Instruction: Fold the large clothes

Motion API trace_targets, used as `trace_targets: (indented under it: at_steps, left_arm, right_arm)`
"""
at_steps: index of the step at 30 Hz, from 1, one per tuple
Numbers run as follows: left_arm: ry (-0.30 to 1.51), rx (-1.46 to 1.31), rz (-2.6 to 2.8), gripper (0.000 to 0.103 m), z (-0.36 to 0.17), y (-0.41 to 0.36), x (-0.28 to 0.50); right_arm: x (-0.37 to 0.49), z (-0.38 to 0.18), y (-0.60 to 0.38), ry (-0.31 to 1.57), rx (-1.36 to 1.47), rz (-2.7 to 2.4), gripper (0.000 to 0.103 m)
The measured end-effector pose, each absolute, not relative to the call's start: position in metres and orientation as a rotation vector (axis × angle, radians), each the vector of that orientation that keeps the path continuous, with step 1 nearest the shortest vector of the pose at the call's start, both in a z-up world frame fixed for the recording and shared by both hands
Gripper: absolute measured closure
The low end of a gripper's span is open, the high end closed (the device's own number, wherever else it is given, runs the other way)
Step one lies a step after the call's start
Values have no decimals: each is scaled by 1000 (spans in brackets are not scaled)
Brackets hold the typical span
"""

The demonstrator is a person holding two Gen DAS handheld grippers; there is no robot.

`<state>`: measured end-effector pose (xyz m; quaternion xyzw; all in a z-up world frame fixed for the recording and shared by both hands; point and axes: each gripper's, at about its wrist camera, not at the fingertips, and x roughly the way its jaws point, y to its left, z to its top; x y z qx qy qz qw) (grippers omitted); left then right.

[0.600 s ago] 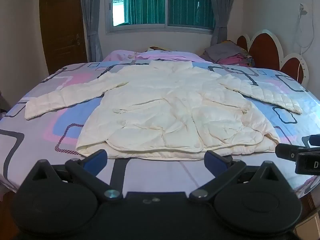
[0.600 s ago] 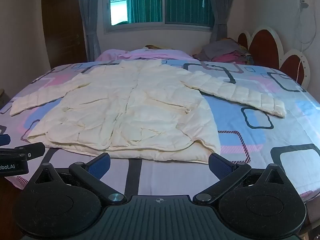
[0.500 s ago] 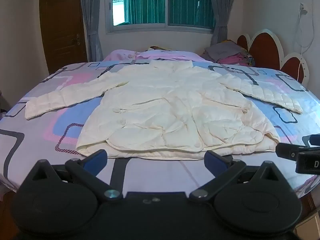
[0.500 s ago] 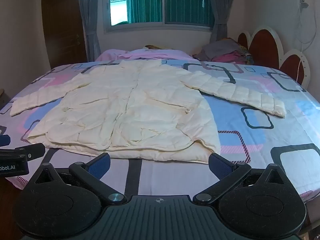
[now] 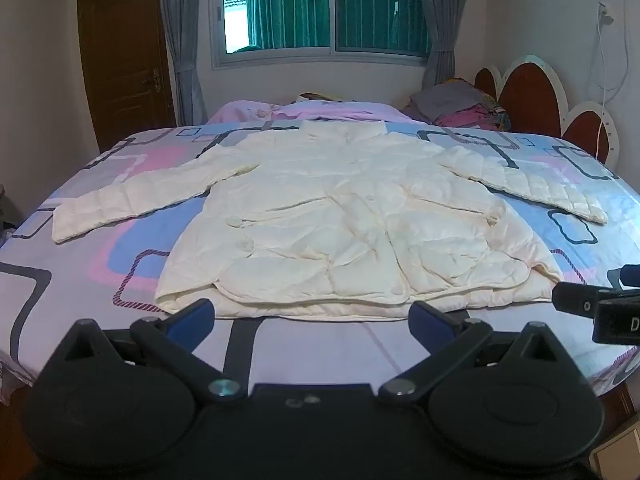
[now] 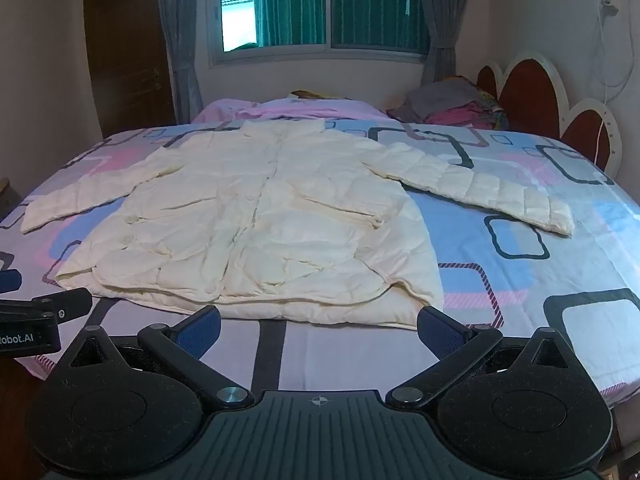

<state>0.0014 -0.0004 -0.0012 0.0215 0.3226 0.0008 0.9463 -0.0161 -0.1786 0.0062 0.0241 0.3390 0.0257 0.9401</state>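
Observation:
A cream quilted jacket [image 5: 352,224] lies flat and face up on the bed [image 5: 100,248], both sleeves spread out to the sides, collar toward the window. It also shows in the right wrist view [image 6: 260,232]. My left gripper [image 5: 312,318] is open and empty, just short of the jacket's hem near the bed's front edge. My right gripper [image 6: 320,326] is open and empty, in front of the hem's right half. The right gripper's body shows at the right edge of the left wrist view [image 5: 600,308]; the left gripper's body shows at the left edge of the right wrist view [image 6: 36,320].
The bed has a sheet patterned in pink, blue and grey. A pile of clothes [image 5: 460,104] and a pink pillow [image 5: 280,110] lie at the far side. A red headboard [image 5: 536,100] stands at the right. A window [image 5: 332,4] and a wooden door [image 5: 124,52] are behind.

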Motion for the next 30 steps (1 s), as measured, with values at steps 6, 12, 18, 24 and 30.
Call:
trace_targets:
  at_steps: [6,12,18,24,30]
  left_arm:
    - [657,43,6,0,0,1,1]
    - [657,42,6,0,-1,2,1]
    - [660,39,6,0,-1,3,1]
    - [660,41,10,0,-1,3,-1]
    - [660,40,11,0,-1,3,-1]
  right_arm:
    - [-14,6,-177,693,49,53,0]
    - [-14,6,-177,693,51,53,0]
    - [-14,6,-177,693,51,53,0]
    - [-13,6,-179,692,54,54,0]
    - [-14,6,-179,692,53,54,0]
